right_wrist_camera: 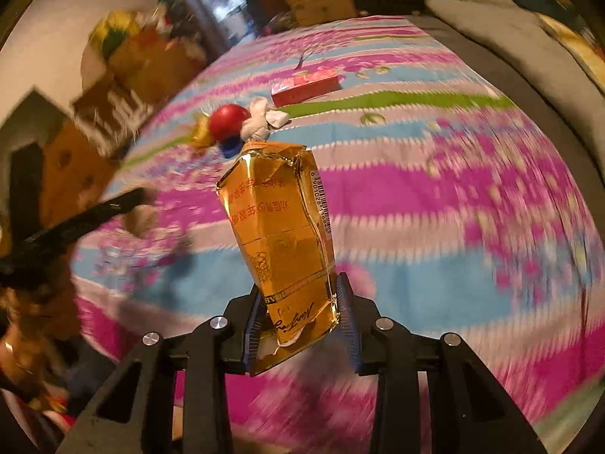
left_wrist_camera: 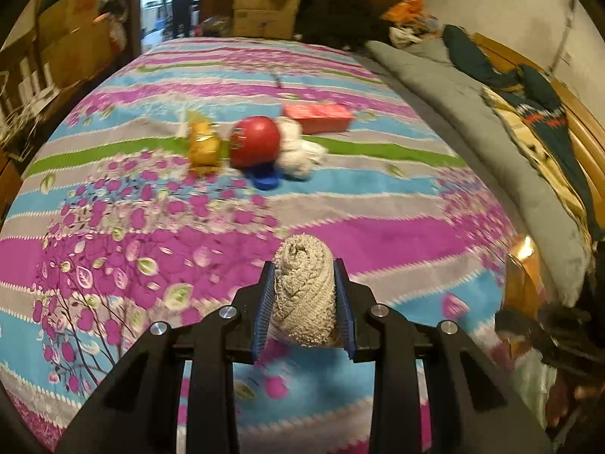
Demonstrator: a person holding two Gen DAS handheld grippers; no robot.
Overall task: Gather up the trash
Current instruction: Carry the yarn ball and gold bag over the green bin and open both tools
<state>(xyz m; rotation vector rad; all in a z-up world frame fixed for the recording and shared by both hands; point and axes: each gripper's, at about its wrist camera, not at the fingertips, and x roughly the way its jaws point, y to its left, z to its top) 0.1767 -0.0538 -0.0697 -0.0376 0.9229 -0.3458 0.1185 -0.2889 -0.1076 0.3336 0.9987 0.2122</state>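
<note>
1. The left gripper (left_wrist_camera: 305,295) is clamped on a rolled, beige knitted cloth (left_wrist_camera: 304,295), which stands up between its blue pads and pokes out past the fingertips.
2. The right gripper (right_wrist_camera: 302,314) is clamped on a crumpled gold packet (right_wrist_camera: 281,242); the packet rises well beyond the fingers and leans a little to the left, its lower end pinched between the pads.
3. Both tools hang above a bedspread (left_wrist_camera: 378,234) striped in purple, blue, grey and green, with nothing lying directly under them.
4. Ahead of the left gripper, well apart from it, sits a tight cluster: a yellow wrapper (left_wrist_camera: 203,143), a red ball (left_wrist_camera: 255,143), a blue cap (left_wrist_camera: 266,178) just in front of the ball, and crumpled white tissue (left_wrist_camera: 297,151) touching the ball's right side.
5. Behind the tissue lies a red box (left_wrist_camera: 321,116), flat on the spread.
6. From the right gripper, the same cluster lies ahead and slightly left, partly hidden behind the top of the gold packet.
7. A folded grey blanket (left_wrist_camera: 472,121) runs along the right edge of the bed, well clear of both tools.
8. Cardboard boxes (left_wrist_camera: 264,7) stand beyond the far end of the bed.
</note>
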